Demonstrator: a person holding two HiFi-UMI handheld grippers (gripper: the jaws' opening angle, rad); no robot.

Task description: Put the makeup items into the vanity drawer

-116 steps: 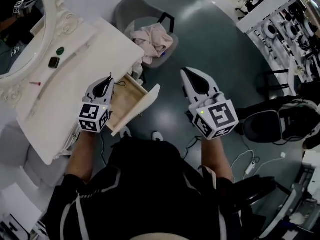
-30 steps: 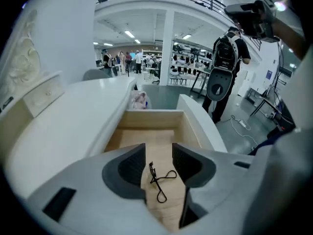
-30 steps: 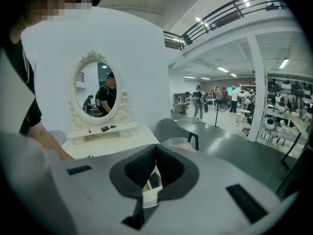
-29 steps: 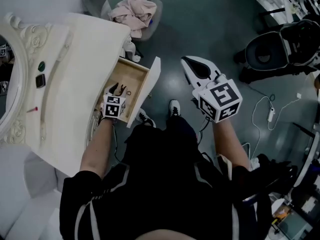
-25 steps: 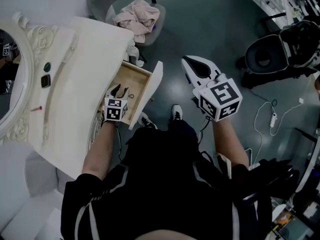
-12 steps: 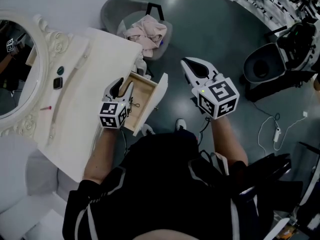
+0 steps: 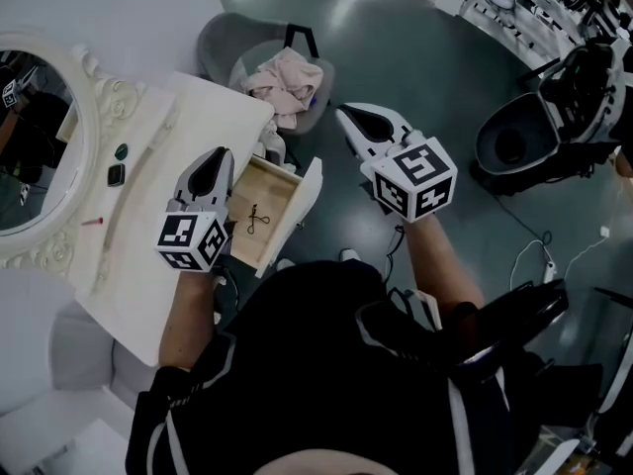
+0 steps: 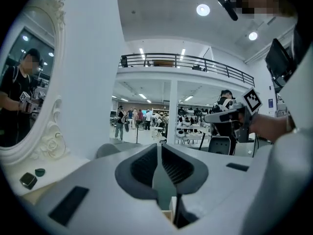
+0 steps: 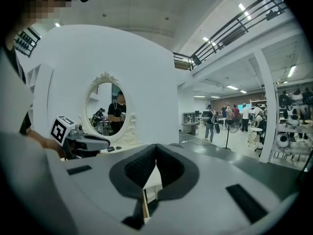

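The white vanity (image 7: 148,265) has its wooden drawer (image 7: 242,240) pulled out, and a small black metal makeup tool (image 7: 257,219) lies on the drawer floor. My left gripper (image 7: 220,154) hovers over the vanity top just left of the drawer; its jaws are closing, tips nearly together, with nothing between them (image 8: 157,148). A green round item (image 7: 121,151), a black square item (image 7: 116,174) and a red stick (image 7: 91,222) rest on the vanity top by the mirror (image 7: 30,156). My right gripper (image 7: 346,114) floats right of the drawer over the floor, shut and empty (image 9: 155,147).
A grey basket with pink cloth (image 7: 287,77) stands behind the vanity's far corner. A black chair (image 7: 514,142) and cables (image 7: 554,255) occupy the floor at right. The person's legs sit close to the drawer front (image 7: 305,194).
My left gripper has risen out of the drawer and moved left over the vanity top, jaws drawn together. The black tool stays in the drawer. The right gripper drifted slightly up and left.
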